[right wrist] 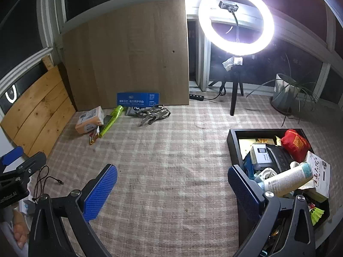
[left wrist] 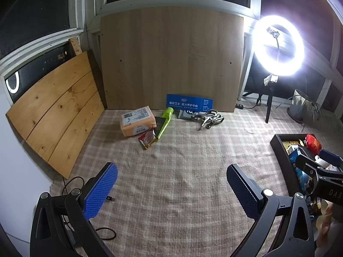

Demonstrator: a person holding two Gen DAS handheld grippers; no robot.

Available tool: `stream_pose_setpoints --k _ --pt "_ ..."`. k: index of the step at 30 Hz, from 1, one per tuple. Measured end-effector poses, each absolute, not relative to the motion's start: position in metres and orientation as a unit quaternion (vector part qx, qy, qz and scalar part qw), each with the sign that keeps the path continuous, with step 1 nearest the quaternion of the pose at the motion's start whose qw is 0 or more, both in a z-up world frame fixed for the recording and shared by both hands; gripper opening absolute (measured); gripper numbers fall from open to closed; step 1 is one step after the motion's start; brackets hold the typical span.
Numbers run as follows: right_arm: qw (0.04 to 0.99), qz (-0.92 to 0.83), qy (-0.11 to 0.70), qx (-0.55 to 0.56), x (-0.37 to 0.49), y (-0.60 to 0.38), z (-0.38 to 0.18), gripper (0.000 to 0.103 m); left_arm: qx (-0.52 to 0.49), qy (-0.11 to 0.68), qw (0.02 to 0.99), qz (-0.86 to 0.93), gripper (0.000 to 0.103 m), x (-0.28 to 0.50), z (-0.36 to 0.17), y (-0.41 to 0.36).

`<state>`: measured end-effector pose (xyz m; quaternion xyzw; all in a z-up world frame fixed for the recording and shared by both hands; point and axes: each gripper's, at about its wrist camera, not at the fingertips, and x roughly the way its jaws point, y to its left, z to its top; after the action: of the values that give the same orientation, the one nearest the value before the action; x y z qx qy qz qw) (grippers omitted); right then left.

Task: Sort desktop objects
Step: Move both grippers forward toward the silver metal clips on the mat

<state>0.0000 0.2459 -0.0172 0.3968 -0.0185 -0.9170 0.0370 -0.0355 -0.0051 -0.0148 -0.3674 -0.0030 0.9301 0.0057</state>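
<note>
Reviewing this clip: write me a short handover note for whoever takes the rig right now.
Left tongs: open, empty, above the checked cloth.
Right tongs: open, empty, beside the black tray.
Done: tray already piled with items, including a red pouch and a white tube.
Left, all at the far board: orange pack, green tube, snack packet, blue box, a grey item behind it, metal clips.
</note>
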Motion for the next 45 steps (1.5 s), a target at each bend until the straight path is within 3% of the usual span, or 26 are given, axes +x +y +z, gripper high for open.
stream_pose_setpoints --k 21,45 --pt "0.013 -0.916 -0.024 0.401 -0.007 0.242 -0.011 0.102 -0.377 0.014 0.025 0.926 0.103 -0.055 -0.009 -0.017" --pt "0.056 -0.909 -0.008 0.412 -0.084 0.23 -0.029 0.102 -0.37 0.04 0.013 0.928 0.103 -0.131 -0.016 -0.02"
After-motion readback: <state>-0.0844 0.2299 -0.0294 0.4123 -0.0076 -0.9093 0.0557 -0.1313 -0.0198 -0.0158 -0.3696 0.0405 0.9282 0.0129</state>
